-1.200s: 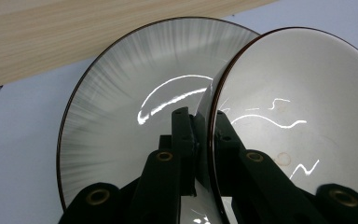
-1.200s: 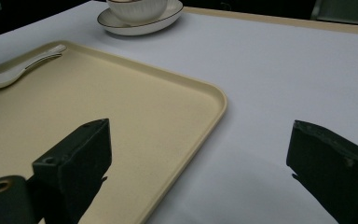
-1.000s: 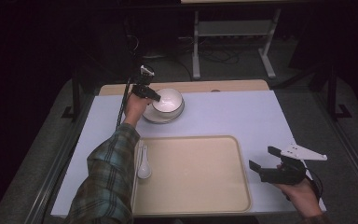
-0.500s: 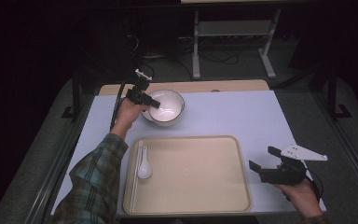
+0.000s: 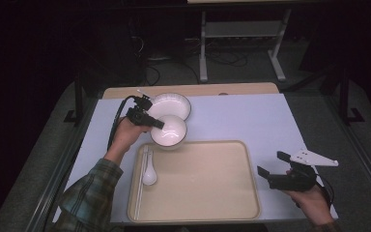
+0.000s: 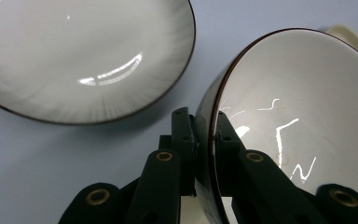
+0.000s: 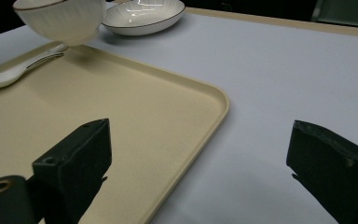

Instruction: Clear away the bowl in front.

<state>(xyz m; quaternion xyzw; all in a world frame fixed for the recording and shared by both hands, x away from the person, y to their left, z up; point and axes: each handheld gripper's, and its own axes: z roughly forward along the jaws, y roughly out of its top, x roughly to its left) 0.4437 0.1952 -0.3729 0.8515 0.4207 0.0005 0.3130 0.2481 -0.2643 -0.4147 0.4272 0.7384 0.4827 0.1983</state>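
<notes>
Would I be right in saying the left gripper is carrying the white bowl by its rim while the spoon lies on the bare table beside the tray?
Not quite: the spoon lies on the tray, along its left edge, as the high view shows. The left gripper does grip the white bowl by its rim.

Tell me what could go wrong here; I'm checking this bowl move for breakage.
The left hand-held gripper pinches the bowl only by its thin rim, so the tilted bowl could slip or swing out. It hangs over the tray's corner, near the plate, and might knock either. Set down carelessly, it could land on the spoon and chopsticks at the tray's left edge.
</notes>
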